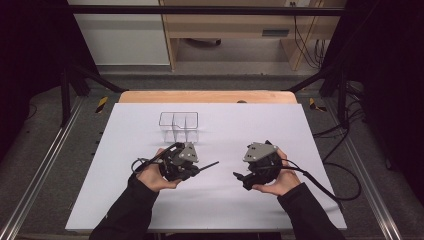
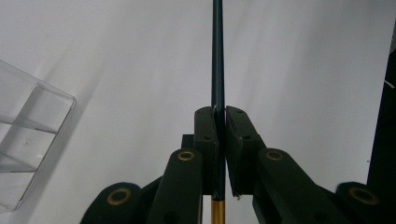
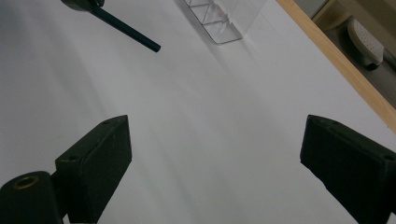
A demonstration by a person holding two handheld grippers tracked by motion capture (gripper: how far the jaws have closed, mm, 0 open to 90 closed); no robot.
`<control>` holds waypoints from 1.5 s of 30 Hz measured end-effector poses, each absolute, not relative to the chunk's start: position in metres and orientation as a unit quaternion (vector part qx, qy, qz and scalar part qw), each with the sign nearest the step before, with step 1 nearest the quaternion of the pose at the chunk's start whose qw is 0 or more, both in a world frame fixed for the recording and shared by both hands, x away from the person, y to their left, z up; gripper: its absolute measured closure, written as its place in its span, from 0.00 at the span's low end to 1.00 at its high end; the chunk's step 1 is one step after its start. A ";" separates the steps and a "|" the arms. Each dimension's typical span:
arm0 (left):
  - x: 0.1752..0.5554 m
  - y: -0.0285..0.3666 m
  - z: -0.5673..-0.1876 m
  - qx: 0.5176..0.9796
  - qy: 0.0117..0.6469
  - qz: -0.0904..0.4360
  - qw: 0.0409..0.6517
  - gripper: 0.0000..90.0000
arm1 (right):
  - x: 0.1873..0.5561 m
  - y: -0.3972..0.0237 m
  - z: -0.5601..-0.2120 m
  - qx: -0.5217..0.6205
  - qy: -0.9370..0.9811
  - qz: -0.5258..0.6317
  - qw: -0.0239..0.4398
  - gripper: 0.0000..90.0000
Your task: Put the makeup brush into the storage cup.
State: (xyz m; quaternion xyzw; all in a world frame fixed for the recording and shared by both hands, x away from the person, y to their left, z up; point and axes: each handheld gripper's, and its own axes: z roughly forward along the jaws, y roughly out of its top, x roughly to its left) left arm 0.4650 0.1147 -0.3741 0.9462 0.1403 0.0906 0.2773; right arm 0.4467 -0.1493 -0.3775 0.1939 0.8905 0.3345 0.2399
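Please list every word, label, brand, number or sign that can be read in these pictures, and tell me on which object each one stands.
There is no readable text.
The dark pencil held in the left gripper shows no print.
The clear divided box has no label.
The white table sheet is blank.
The yellow-and-black striped floor marks are warning stripes without words.
The small dark plate on the wooden furniture behind is too blurred to read.

Pencil's (image 2: 218,56) far end cut off at frame's top.
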 end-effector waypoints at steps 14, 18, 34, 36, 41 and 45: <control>0.470 0.097 -0.364 0.953 0.121 0.082 0.266 0.92 | 0.443 -0.141 -0.379 0.132 0.906 0.319 0.247 0.11; 0.472 0.094 -0.361 0.954 0.118 0.081 0.262 0.92 | 0.441 -0.141 -0.378 0.118 0.904 0.325 0.250 0.11; 0.477 0.083 -0.354 0.960 0.107 0.072 0.248 0.92 | 0.436 -0.135 -0.373 0.084 0.910 0.290 0.284 0.12; 0.478 0.082 -0.353 0.961 0.108 0.069 0.245 0.92 | 0.436 -0.134 -0.373 0.078 0.911 0.283 0.289 0.13; 0.478 0.080 -0.350 0.964 0.105 0.061 0.237 0.92 | 0.434 -0.131 -0.373 0.069 0.912 0.275 0.297 0.14; 0.479 0.076 -0.348 0.965 0.102 0.058 0.234 0.92 | 0.432 -0.128 -0.373 0.057 0.912 0.265 0.308 0.14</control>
